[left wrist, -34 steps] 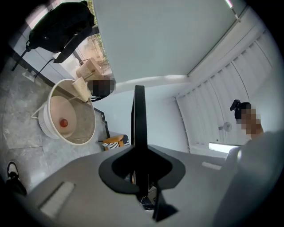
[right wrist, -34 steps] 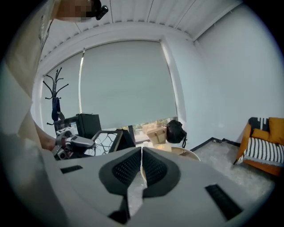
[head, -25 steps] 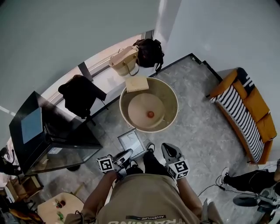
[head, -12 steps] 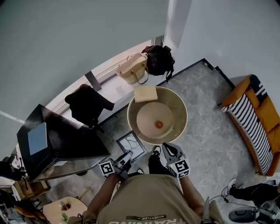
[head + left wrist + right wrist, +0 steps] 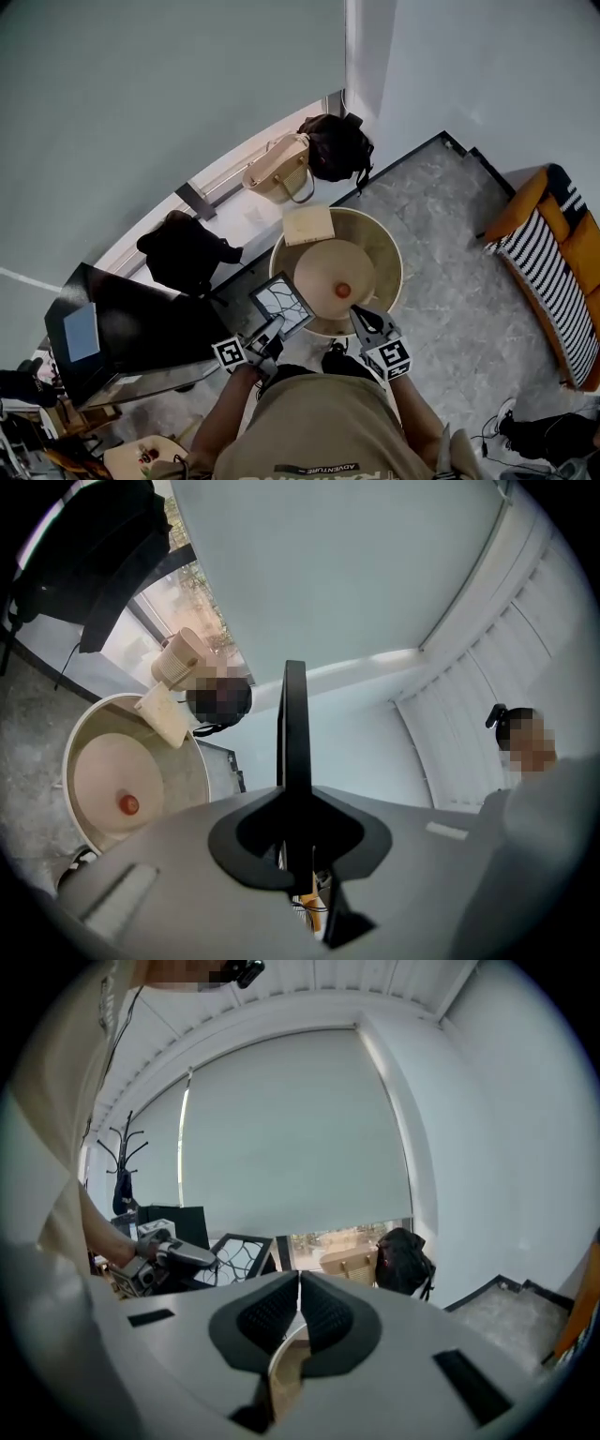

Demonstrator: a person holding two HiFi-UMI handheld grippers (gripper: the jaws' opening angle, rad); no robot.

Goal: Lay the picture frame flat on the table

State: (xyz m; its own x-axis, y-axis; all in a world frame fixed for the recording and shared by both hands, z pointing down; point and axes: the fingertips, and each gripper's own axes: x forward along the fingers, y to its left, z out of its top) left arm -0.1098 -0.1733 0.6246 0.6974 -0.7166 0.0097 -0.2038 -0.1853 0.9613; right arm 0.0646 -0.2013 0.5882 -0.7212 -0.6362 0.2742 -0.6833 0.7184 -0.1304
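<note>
Beside round table point(image 5: 380, 246), picture frame point(image 5: 281, 305) in left gripper point(image 5: 272, 331), book point(image 5: 308, 225), ball point(image 5: 343, 290)

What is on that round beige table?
Near the middle of the table lies a small red object; a flat tan square sits on the far rim. The picture frame and right gripper cover part of the near rim.

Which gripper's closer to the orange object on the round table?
Right. In the head view the right gripper sits just below the orange object; the left gripper, holding the picture frame, is farther, lower left.
</note>
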